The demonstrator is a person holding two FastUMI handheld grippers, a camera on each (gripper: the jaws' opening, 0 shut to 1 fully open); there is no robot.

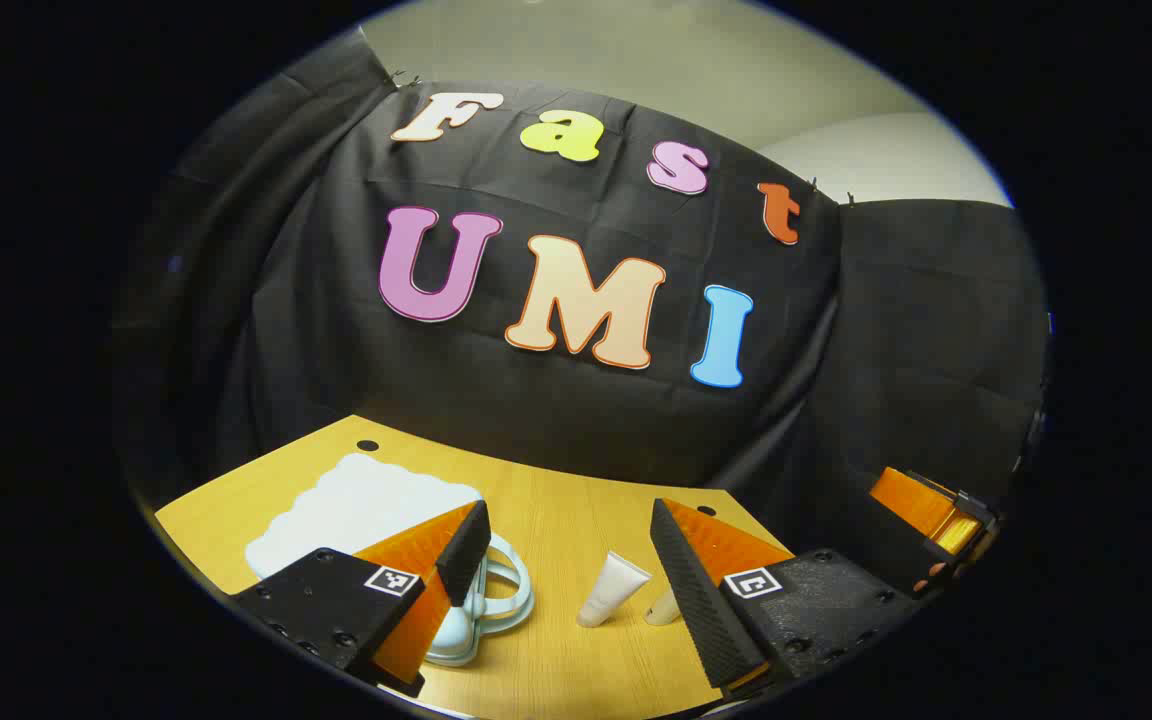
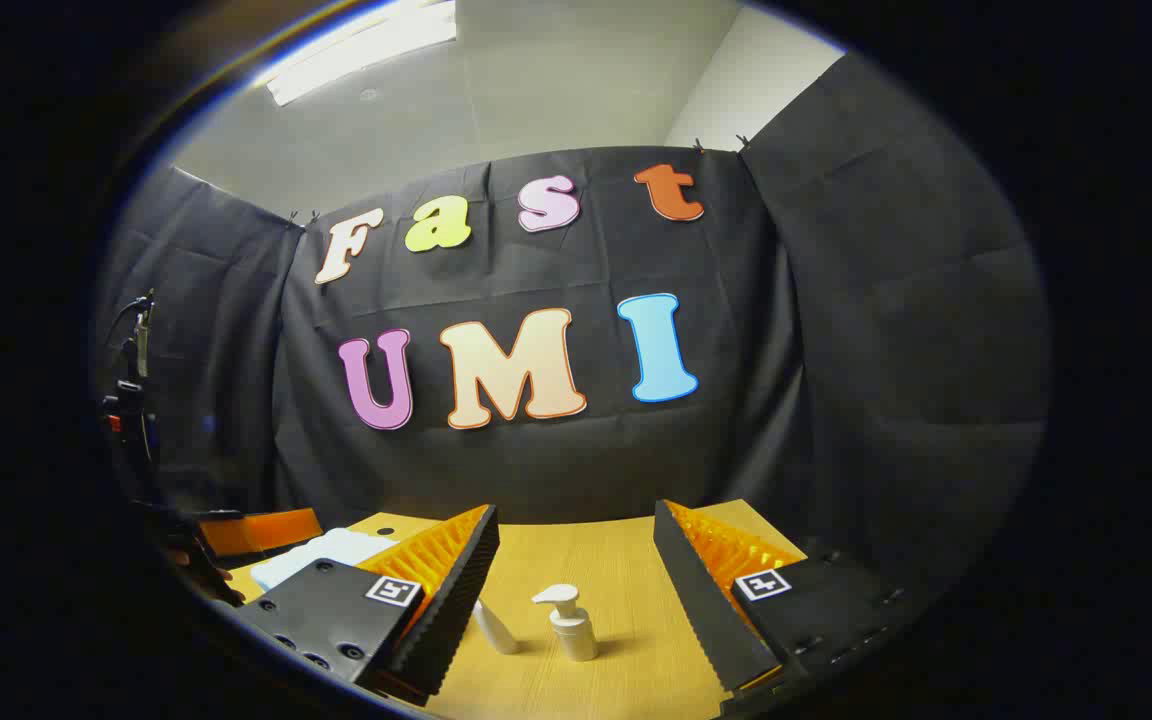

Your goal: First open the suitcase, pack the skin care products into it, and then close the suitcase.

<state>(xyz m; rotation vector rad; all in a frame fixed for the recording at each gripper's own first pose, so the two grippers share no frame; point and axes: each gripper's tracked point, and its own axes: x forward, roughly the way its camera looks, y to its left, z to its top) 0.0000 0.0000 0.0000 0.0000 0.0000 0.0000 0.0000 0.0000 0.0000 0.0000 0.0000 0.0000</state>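
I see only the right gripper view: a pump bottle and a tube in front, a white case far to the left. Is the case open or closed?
Observer: In the left gripper view the suitcase lies flat with its lid down; it looks closed.
Operator: Where is its handle?
Observer: A pale blue handle sits at its near end, next to one finger of the left gripper.
Operator: Does that gripper hold anything?
Observer: No, it is open; a tube lies on the table between its fingers, untouched.
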